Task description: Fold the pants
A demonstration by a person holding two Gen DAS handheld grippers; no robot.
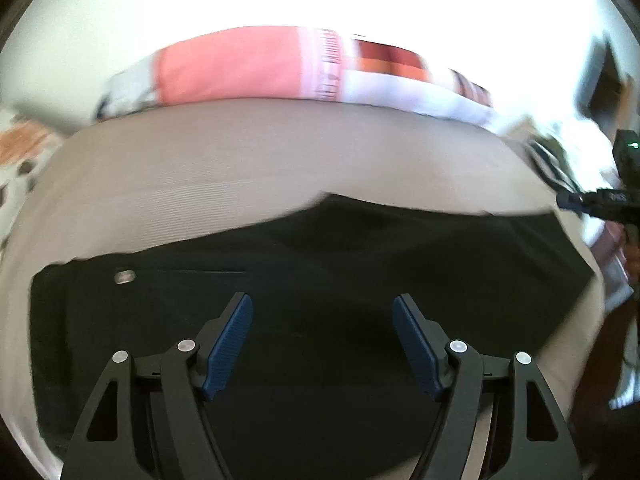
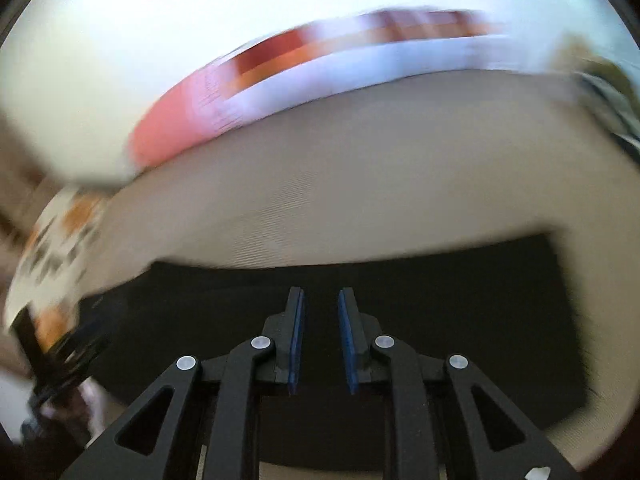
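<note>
Black pants point(image 1: 320, 248) lie flat in a folded rectangle on a beige cloth surface point(image 1: 240, 168). A silver button point(image 1: 124, 277) shows near their left end. My left gripper point(image 1: 322, 298) hovers over the pants, open wide, with nothing between its blue pads point(image 1: 228, 344). In the right wrist view the same pants point(image 2: 440, 280) fill the lower part, blurred by motion. My right gripper point(image 2: 321, 290) is above them with a narrow gap between its pads and no cloth in that gap. The right gripper's body point(image 1: 616, 196) shows at the left wrist view's right edge.
Pink, red and white bedding point(image 1: 232, 68) lies along the far edge of the beige surface point(image 2: 360, 180). A white cloth with orange patches point(image 2: 60, 232) sits to the left. Dark gear point(image 2: 60, 360) shows blurred at the lower left.
</note>
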